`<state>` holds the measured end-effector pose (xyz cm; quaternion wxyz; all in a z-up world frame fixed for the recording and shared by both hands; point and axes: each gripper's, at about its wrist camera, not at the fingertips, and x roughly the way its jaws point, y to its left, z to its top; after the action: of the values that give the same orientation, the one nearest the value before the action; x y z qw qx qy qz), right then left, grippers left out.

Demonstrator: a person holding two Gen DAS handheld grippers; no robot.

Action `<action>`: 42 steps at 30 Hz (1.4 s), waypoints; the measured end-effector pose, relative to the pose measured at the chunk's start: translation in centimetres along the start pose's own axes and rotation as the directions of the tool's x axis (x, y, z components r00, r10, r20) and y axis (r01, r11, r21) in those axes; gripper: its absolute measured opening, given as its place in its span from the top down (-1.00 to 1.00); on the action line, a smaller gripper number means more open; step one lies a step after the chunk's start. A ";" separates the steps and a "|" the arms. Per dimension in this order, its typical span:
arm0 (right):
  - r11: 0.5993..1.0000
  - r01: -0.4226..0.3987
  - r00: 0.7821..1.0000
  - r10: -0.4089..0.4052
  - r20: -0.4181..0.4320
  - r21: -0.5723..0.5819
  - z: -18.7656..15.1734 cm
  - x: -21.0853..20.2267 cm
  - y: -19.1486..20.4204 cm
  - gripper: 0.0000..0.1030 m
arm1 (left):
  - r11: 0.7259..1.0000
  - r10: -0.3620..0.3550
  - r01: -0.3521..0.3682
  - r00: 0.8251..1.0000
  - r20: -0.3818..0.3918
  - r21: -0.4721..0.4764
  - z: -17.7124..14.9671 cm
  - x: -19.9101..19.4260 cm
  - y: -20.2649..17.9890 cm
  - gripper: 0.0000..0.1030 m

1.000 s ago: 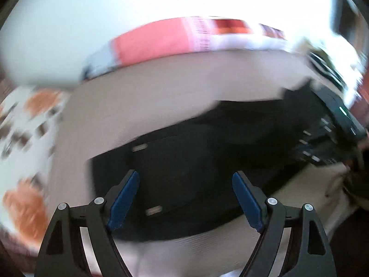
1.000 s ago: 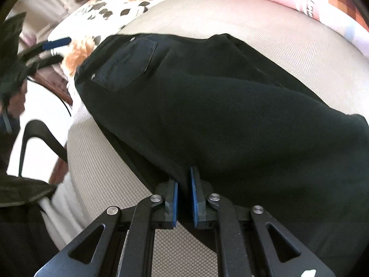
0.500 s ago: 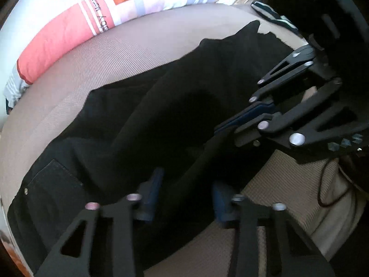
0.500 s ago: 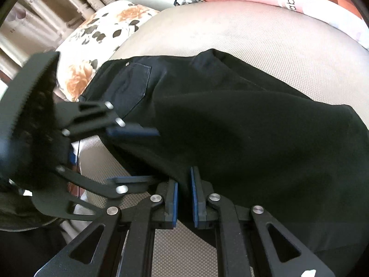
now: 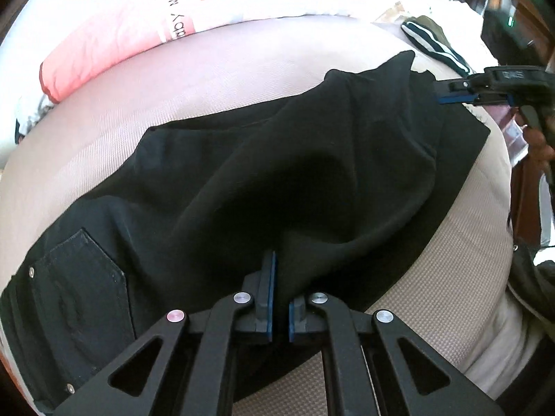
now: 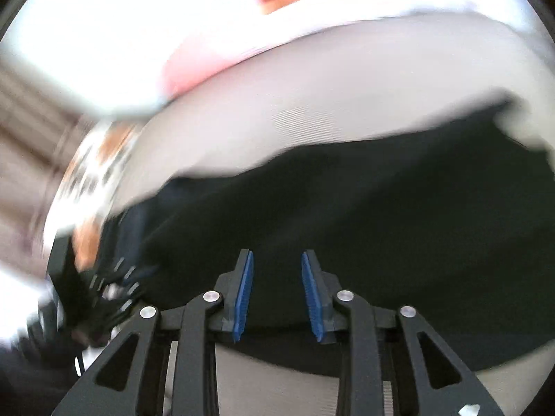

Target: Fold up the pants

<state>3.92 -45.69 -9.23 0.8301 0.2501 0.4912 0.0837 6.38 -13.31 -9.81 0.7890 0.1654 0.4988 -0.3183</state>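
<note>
Beige bed [image 5: 242,79], black pants [image 5: 242,180] pinched by left claw [image 5: 280,294], right claw [image 6: 277,294] parted.

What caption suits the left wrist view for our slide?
Left gripper shut on a raised fold of black pants spread over a beige cushion.

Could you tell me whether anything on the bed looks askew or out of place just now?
Yes: the black pants lie unevenly on the beige mattress. A bunched ridge of cloth rises to the left gripper, which pinches it. The right gripper stands open and empty, its jaws just opened.
</note>
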 end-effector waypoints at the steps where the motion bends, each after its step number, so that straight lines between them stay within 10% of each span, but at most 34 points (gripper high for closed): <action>1: 0.998 0.023 0.999 -0.024 0.022 0.064 0.2 -0.8 -2.3 0.45 | 1.000 -0.001 0.001 1.000 -0.001 -0.003 0.1 0.1 -0.1 0.89; 7: 0.912 0.057 0.985 -0.118 0.129 0.405 -0.3 -5.0 -14.2 0.45 | 1.000 -0.004 0.004 1.000 -0.012 -0.017 -0.2 0.0 0.0 0.89; 17: 0.872 -0.034 0.972 -0.085 0.219 0.488 1.1 -4.4 -17.8 0.47 | 0.997 -0.012 0.010 1.000 -0.028 -0.070 -0.2 0.1 0.4 0.89; 22: 0.887 -0.037 0.972 -0.075 0.224 0.461 2.6 -4.0 -17.8 0.87 | 0.998 0.002 -0.004 0.999 -0.032 -0.065 -0.4 0.1 0.2 0.89; 28: 0.928 0.123 0.930 -0.231 0.285 0.350 1.0 -9.1 -14.1 0.95 | 0.999 0.010 -0.011 1.000 -0.025 -0.042 -0.5 0.1 -0.3 0.89; 35: 0.862 0.365 0.873 -0.448 0.193 0.352 -5.5 -10.7 -14.5 0.97 | 0.999 0.007 -0.006 0.999 -0.040 0.038 -1.5 1.1 -1.5 0.88; 42: 0.841 0.387 0.858 -0.479 0.188 0.377 -6.9 -10.5 -15.7 0.98 | 0.998 -0.017 0.019 0.999 -0.027 0.065 -2.0 0.6 -1.7 0.88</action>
<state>-8.94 -60.89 -11.65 0.8340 0.2741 0.4222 -0.2257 4.13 -13.62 -11.17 0.7734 0.1906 0.5003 -0.3393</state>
